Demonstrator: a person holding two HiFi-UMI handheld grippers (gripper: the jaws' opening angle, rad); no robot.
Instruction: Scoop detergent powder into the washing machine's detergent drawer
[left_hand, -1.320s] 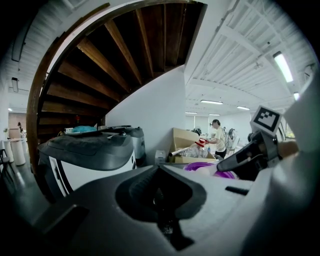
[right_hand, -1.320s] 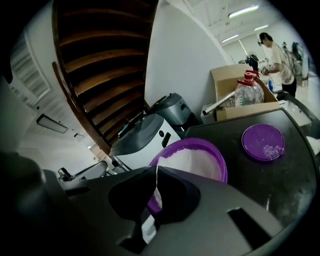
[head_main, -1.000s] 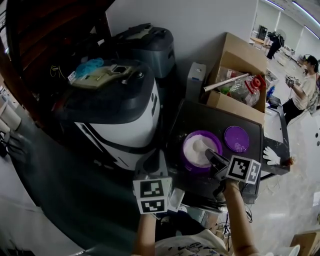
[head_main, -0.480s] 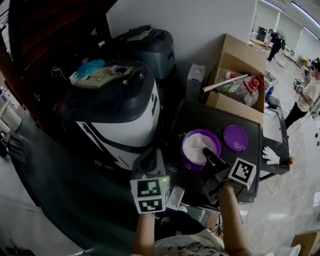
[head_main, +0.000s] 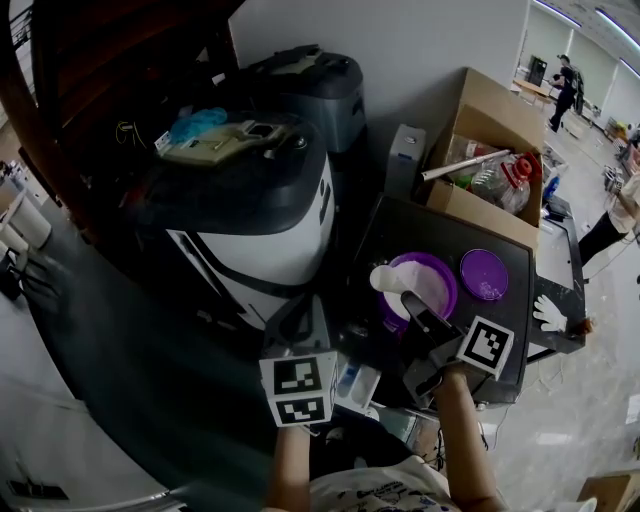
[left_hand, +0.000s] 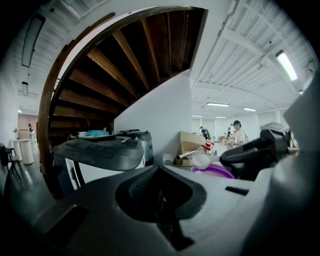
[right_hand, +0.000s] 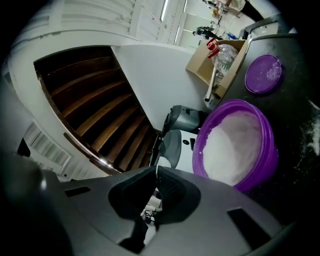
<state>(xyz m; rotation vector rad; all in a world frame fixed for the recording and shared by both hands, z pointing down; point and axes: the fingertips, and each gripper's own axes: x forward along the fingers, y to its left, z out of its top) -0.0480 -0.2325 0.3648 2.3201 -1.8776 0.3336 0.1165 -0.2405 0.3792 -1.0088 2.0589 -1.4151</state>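
A purple tub (head_main: 441, 273) of white detergent powder stands on a black table (head_main: 400, 232). My right gripper (head_main: 412, 305) is shut on the handle of a scoop (head_main: 385, 278). The scoop is heaped with powder and hangs just past the tub's left rim, over the gap to the washing machine (head_main: 250, 215). In the right gripper view the scoop (right_hand: 171, 148) shows beyond the closed jaws, with the tub (right_hand: 267, 150) to its right. My left gripper (head_main: 308, 318) is shut with nothing in it, low in front of the machine. The open detergent drawer (head_main: 357, 385) lies beside it.
The tub's purple lid (head_main: 485, 275) lies on the table to the right. A cardboard box (head_main: 480, 150) with bottles stands behind. A grey appliance (head_main: 305, 85) sits behind the washer, and a wooden staircase curves overhead. A white glove (head_main: 548, 313) lies at the table's right edge.
My right gripper has lifted the scoop out of the tub's powder and carried it left, past the rim. The left gripper has hardly moved.
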